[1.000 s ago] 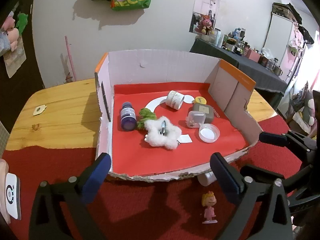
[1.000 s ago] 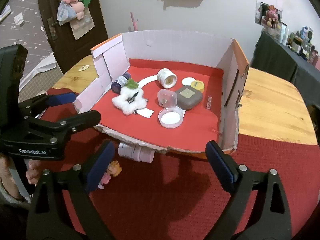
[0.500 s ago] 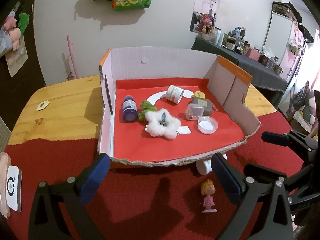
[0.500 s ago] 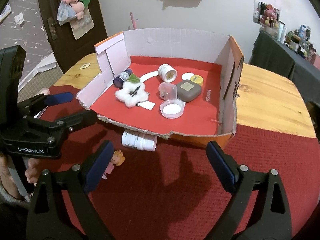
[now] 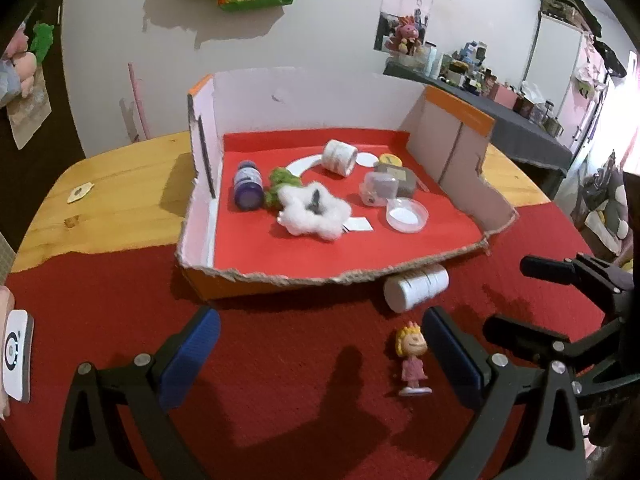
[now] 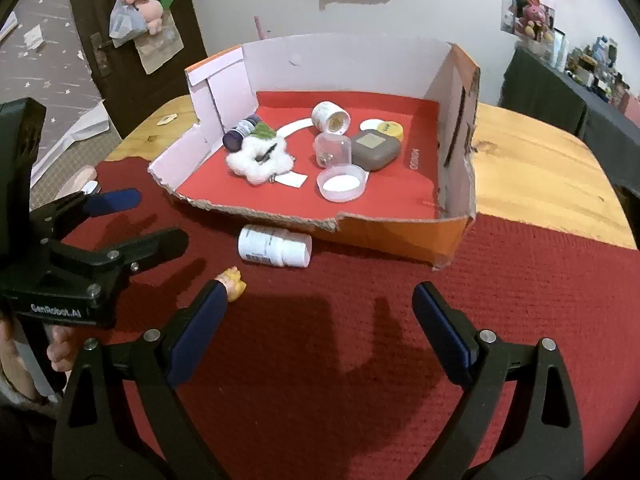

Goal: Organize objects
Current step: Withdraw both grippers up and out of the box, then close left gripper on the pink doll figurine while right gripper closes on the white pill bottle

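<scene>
Both tongs hang released and empty above the red mat [image 6: 360, 360] that covers the near part of the wooden desk [image 6: 532, 168]. The left tongs [image 5: 320, 348] have their blue pads spread wide, and so do the right tongs [image 6: 316, 324].

A torn cardboard box [image 5: 460, 148] with a red floor sits ahead of them. Inside lie a purple-capped bottle [image 5: 247, 190] on its side, a fluffy white star-shaped toy [image 5: 312, 216] with a green piece [image 5: 280, 184] just beside it, a white jar [image 5: 339, 157] tipped over, a clear little container [image 5: 378, 188], a grey case [image 5: 400, 176] and a round clear lid [image 5: 406, 220].

Outside the box, on the mat, a white pill bottle [image 6: 275, 246] lies on its side against the front edge. A small figurine [image 5: 412, 356] (yellow hair, pink dress) stands upright near the left tongs' right pad; the right wrist view shows only its head past the right tongs' left pad.
</scene>
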Action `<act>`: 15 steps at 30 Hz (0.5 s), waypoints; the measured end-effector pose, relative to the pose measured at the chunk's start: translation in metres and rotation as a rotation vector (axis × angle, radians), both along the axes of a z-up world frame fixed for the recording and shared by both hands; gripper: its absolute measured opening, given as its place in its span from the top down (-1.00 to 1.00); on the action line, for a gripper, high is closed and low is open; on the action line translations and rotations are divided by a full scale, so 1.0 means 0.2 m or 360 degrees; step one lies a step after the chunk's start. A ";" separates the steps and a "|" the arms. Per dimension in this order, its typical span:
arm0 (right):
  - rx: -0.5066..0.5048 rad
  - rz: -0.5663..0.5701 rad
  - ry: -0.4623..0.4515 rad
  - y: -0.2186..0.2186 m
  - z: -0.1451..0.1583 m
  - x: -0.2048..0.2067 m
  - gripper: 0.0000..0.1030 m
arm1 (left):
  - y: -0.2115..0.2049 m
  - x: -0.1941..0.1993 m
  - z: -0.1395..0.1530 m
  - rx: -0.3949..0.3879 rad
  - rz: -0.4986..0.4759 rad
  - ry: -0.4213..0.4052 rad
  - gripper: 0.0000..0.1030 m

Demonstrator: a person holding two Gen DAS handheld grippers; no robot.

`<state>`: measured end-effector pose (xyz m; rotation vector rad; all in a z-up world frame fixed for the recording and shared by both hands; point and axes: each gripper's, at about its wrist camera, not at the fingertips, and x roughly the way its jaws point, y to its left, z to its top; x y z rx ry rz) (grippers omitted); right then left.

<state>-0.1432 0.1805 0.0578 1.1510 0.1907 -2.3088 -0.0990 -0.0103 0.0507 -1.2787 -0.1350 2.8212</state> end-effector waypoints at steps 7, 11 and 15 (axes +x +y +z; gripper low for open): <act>0.0006 -0.0041 -0.0006 0.04 -0.03 0.01 -0.84 | 0.07 0.06 -0.02 -0.0018 -0.0034 -0.0003 -0.99; 0.0024 -0.0085 0.0003 0.07 -0.03 0.00 -0.84 | 0.09 0.08 -0.04 -0.0019 -0.0058 -0.0011 -0.99; 0.0028 -0.0121 0.0000 0.10 -0.04 -0.01 -0.84 | 0.12 0.10 -0.06 -0.0050 -0.0079 -0.0023 -0.99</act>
